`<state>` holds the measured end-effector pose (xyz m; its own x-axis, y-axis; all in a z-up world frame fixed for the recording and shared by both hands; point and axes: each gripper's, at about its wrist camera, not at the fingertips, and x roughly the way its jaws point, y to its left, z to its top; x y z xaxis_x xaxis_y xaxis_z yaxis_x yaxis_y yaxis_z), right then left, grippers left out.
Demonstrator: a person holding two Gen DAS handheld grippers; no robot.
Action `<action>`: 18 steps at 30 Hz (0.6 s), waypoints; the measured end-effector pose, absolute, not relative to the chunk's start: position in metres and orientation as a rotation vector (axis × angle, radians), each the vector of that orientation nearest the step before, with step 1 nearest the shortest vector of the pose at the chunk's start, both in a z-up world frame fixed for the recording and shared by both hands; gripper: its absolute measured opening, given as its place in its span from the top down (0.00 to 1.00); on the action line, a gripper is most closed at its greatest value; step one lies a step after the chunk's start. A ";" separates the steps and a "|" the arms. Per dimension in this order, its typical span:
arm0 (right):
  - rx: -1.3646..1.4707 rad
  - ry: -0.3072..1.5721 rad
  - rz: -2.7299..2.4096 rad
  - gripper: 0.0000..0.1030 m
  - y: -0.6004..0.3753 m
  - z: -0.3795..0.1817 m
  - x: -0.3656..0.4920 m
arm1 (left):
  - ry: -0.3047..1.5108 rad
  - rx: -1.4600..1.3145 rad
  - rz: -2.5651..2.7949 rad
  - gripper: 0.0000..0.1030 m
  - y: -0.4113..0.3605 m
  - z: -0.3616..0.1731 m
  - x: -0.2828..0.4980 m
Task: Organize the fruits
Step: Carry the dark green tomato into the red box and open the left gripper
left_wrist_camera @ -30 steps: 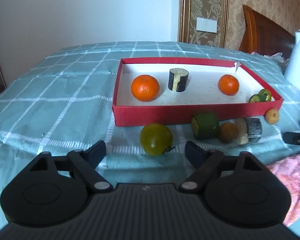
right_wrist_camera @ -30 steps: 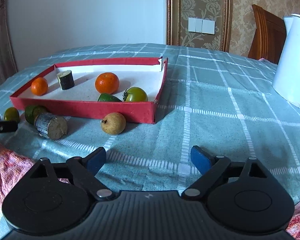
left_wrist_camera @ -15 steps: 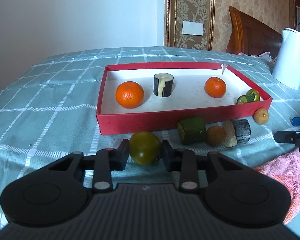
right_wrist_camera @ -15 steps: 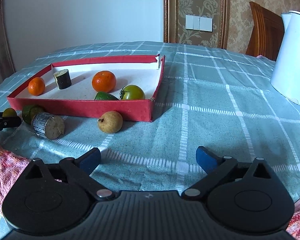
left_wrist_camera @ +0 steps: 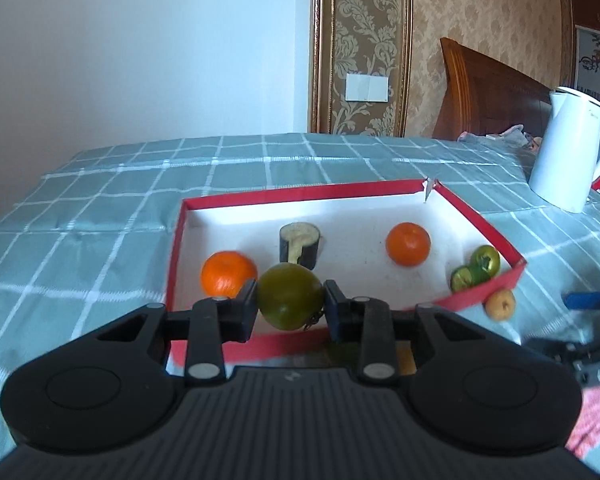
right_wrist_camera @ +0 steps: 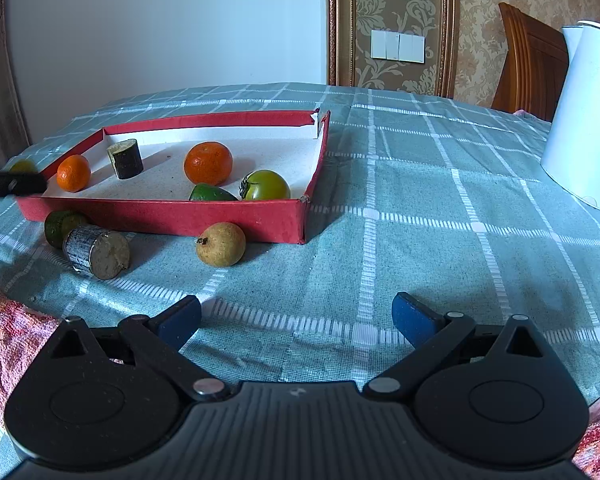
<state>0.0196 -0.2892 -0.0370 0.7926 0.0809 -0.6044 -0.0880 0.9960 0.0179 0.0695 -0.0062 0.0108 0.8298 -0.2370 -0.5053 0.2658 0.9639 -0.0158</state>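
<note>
My left gripper (left_wrist_camera: 290,301) is shut on a dark green tomato (left_wrist_camera: 290,295) and holds it in the air over the near wall of the red box (left_wrist_camera: 300,194). Inside the box lie two oranges (left_wrist_camera: 228,274) (left_wrist_camera: 408,244), an eggplant chunk (left_wrist_camera: 299,242) and green pieces (left_wrist_camera: 476,268). My right gripper (right_wrist_camera: 296,318) hovers open and empty above the cloth. In front of the box lie a tan round fruit (right_wrist_camera: 221,244), a second eggplant chunk (right_wrist_camera: 96,248) and a green piece (right_wrist_camera: 60,226). A second green tomato (right_wrist_camera: 266,186) sits in the box's near right corner.
A white kettle (right_wrist_camera: 588,120) stands on the checked teal tablecloth (right_wrist_camera: 420,208) to the right. A pink towel (right_wrist_camera: 8,336) lies at the near left edge. A wooden headboard and a wall stand behind the table.
The left gripper closed on the green tomato, then lifted it off the cloth and carried it forward over the box's near wall. The right gripper stayed where it was, still open.
</note>
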 end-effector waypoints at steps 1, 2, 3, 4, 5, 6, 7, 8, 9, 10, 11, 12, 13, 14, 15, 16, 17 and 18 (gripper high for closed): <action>-0.011 0.649 0.091 0.01 -0.289 -0.037 0.020 | 0.538 0.051 -0.266 0.70 -0.008 0.010 0.076; -0.012 0.650 0.091 0.01 -0.289 -0.037 0.020 | 0.546 0.049 -0.268 0.70 -0.009 0.008 0.082; -0.012 0.650 0.090 0.01 -0.289 -0.037 0.020 | 0.554 0.047 -0.267 0.70 -0.011 0.007 0.088; -0.012 0.650 0.091 0.01 -0.289 -0.037 0.020 | 0.560 0.047 -0.268 0.70 -0.012 0.005 0.092; -0.012 0.650 0.091 0.01 -0.289 -0.037 0.020 | 0.564 0.050 -0.273 0.70 -0.013 0.003 0.095; -0.012 0.650 0.091 0.01 -0.289 -0.037 0.020 | 0.568 0.054 -0.278 0.70 -0.014 0.002 0.098; -0.012 0.650 0.091 0.01 -0.289 -0.037 0.020 | 0.575 0.055 -0.281 0.70 -0.015 0.000 0.100; -0.012 0.650 0.091 0.01 -0.289 -0.037 0.020 | 0.581 0.058 -0.281 0.70 -0.016 -0.002 0.103; -0.012 0.650 0.091 0.01 -0.289 -0.037 0.020 | 0.586 0.061 -0.278 0.70 -0.016 -0.003 0.106; -0.012 0.650 0.091 0.01 -0.289 -0.037 0.020 | 0.591 0.063 -0.274 0.70 -0.016 -0.005 0.110; -0.012 0.650 0.091 0.01 -0.289 -0.037 0.020 | 0.598 0.063 -0.272 0.70 -0.016 -0.006 0.113; -0.012 0.650 0.090 0.01 -0.289 -0.037 0.020 | 0.604 0.056 -0.274 0.70 -0.015 -0.008 0.117; -0.012 0.650 0.091 0.01 -0.289 -0.037 0.020 | 0.610 0.048 -0.269 0.70 -0.015 -0.009 0.120; -0.012 0.650 0.091 0.01 -0.290 -0.037 0.020 | 0.614 0.045 -0.263 0.70 -0.014 -0.010 0.123; -0.012 0.650 0.091 0.01 -0.290 -0.037 0.020 | 0.616 0.045 -0.262 0.70 -0.014 -0.011 0.126; -0.012 0.650 0.091 0.01 -0.290 -0.037 0.020 | 0.619 0.048 -0.262 0.70 -0.014 -0.013 0.129; -0.012 0.650 0.091 0.01 -0.289 -0.037 0.020 | 0.625 0.050 -0.255 0.70 -0.014 -0.014 0.131; -0.012 0.650 0.090 0.01 -0.289 -0.037 0.020 | 0.631 0.053 -0.248 0.70 -0.014 -0.016 0.134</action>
<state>0.0197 -0.2894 -0.0369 0.7924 0.0802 -0.6047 -0.0879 0.9960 0.0169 0.1339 -0.0143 -0.0164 0.7788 -0.2136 -0.5898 0.2456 0.9690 -0.0267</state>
